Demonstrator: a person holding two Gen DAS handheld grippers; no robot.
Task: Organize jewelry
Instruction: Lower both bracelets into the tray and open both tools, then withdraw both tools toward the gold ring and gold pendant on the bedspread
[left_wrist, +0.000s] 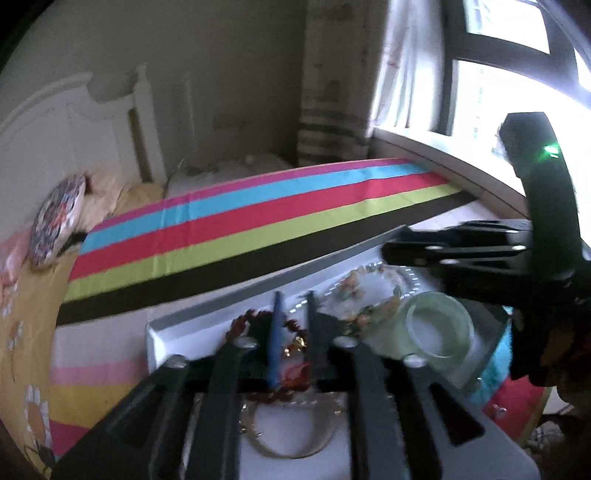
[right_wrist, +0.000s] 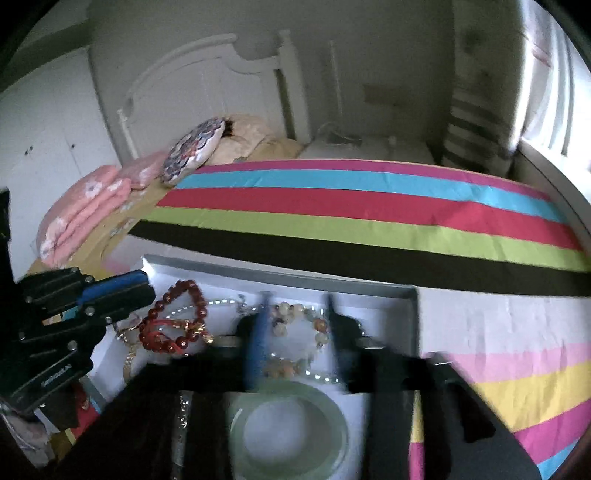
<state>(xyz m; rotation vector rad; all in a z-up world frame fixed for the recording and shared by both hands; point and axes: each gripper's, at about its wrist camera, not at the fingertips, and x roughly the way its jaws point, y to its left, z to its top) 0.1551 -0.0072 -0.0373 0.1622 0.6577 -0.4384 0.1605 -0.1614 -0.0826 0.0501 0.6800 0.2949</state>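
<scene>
A white tray (right_wrist: 413, 321) lies on the striped bed and holds the jewelry. In it are a dark red bead bracelet (right_wrist: 177, 321), a pale stone bead bracelet (right_wrist: 317, 328), a pale green jade bangle (right_wrist: 288, 432) and a thin gold bangle (left_wrist: 288, 450). My left gripper (left_wrist: 295, 299) hovers over the red bracelet (left_wrist: 258, 317), jaws a little apart with nothing between them. My right gripper (right_wrist: 295, 299) is open above the pale bead bracelet, over the jade bangle (left_wrist: 439, 325). The right gripper (left_wrist: 399, 243) also shows at the right of the left wrist view.
The tray sits on a bedspread with pink, blue, red, green and black stripes (right_wrist: 351, 206). Pillows and a round patterned cushion (right_wrist: 195, 151) lie at the white headboard (right_wrist: 207, 74). A window and curtain (left_wrist: 406, 74) stand on the right.
</scene>
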